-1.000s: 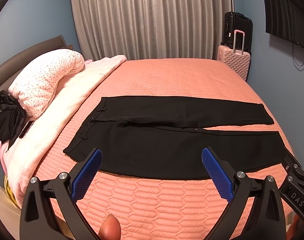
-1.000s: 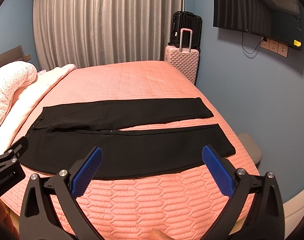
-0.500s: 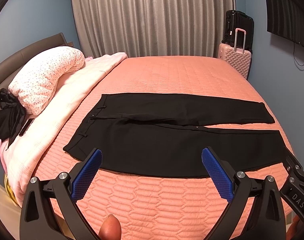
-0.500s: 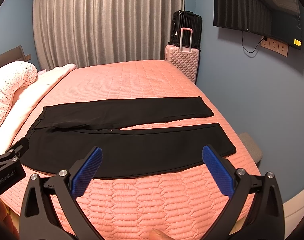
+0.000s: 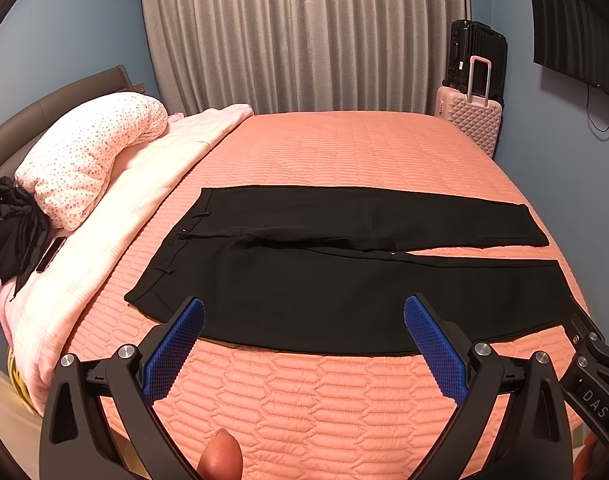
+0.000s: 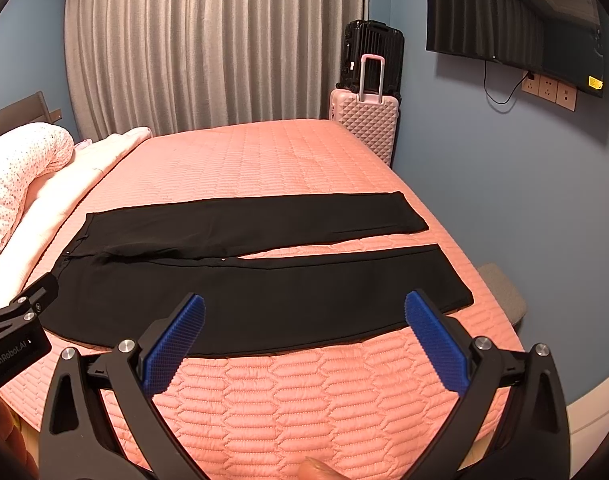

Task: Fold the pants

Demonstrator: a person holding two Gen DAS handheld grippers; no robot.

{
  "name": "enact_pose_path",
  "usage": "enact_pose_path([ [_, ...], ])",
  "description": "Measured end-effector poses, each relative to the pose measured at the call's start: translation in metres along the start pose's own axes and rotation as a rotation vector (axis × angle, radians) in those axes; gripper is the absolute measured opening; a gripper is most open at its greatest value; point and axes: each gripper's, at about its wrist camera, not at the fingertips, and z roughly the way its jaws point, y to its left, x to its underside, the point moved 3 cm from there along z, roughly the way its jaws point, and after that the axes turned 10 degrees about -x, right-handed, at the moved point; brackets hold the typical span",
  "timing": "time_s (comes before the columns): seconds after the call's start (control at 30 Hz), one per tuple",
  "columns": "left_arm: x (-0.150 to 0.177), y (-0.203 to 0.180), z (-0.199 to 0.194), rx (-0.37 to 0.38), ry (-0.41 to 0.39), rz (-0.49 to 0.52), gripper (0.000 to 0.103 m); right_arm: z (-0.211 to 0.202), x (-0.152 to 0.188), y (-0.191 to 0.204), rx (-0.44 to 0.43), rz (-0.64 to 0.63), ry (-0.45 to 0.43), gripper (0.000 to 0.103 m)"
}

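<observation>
Black trousers [image 5: 344, 276] lie flat across the near half of the bed [image 5: 344, 148], waistband toward the pillow-side edge, hems toward the foot edge, both legs spread with a narrow gap between them. We judge the first fold is due: one leg laid over the other. To do it well we should pinch the near leg's outer seam at waist and hem together, lift evenly and match the edges. Our left gripper [image 5: 304, 344] hangs above the near edge by the waistband, released, jaws wide apart. Our right gripper [image 6: 304, 340] hangs alongside toward the hems, equally spread, grasping nothing.
</observation>
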Motion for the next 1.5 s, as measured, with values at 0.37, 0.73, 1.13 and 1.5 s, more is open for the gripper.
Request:
enact_pose_path([
  [0.37, 0.000, -0.001, 0.000, -0.002, -0.001, 0.000, 0.098, 0.000, -0.001, -0.001, 0.000, 0.001, 0.002, 0.098],
  [0.73, 0.007, 0.003, 0.023, -0.013, 0.016, -0.013, 0.098, 0.024, 0.008, -0.019, 0.001, 0.027, 0.036, 0.098],
  [1.13, 0.001, -0.023, 0.049, 0.005, -0.028, 0.054, 0.098, 0.067, 0.004, -0.036, -0.007, 0.015, 0.069, 0.098],
  [1.5, 0.003, -0.028, 0.070, 0.029, -0.023, 0.044, 0.098, 0.084, -0.001, -0.042, -0.061, 0.047, 0.060, 0.098],
])
